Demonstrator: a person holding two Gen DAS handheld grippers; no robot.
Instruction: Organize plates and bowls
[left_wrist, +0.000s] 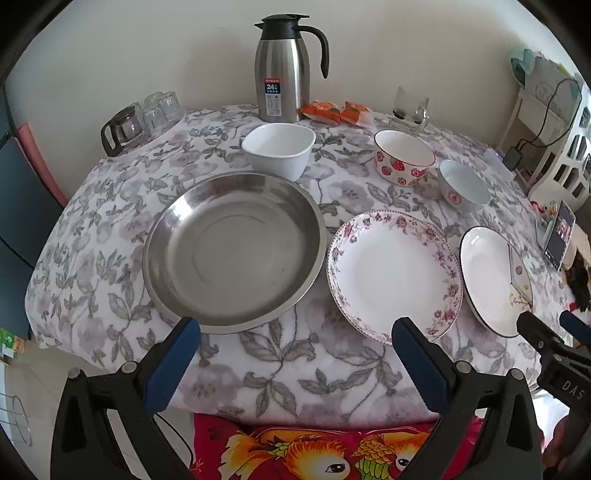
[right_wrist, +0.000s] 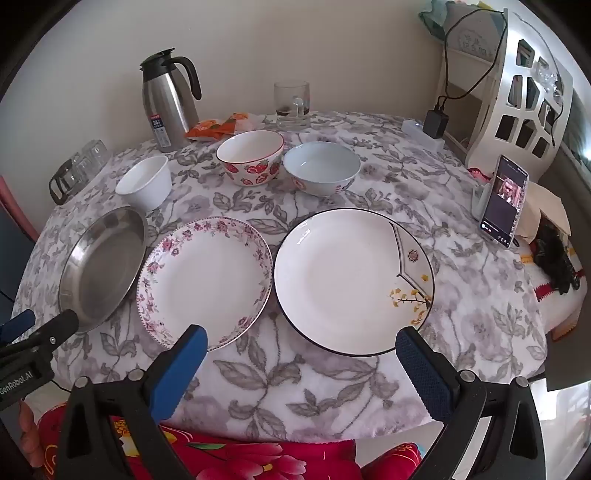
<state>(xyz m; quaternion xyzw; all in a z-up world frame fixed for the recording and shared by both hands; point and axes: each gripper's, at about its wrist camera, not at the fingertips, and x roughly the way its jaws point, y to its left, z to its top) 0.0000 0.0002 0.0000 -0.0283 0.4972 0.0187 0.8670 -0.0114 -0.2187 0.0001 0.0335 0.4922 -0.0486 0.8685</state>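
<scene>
The left hand-held gripper (left_wrist: 295, 343) gapes wide and empty at the bench (left_wrist: 295, 369) edge, before the steel plate (left_wrist: 232, 251). The right hand-held gripper (right_wrist: 301, 349) is equally wide, empty, before the floral plate (right_wrist: 207, 277) and black-rimmed plate (right_wrist: 347, 280); three bowls stand behind.

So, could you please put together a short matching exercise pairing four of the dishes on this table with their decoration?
Things:
1. steel pan
2. left plate
3. right plate
4. middle bowl

Decoration:
A. red strawberries
B. thin dark rim, yellow flowers
C. plain bare metal
D. pink flower border

Pairs: 1-C, 2-D, 3-B, 4-A
</scene>
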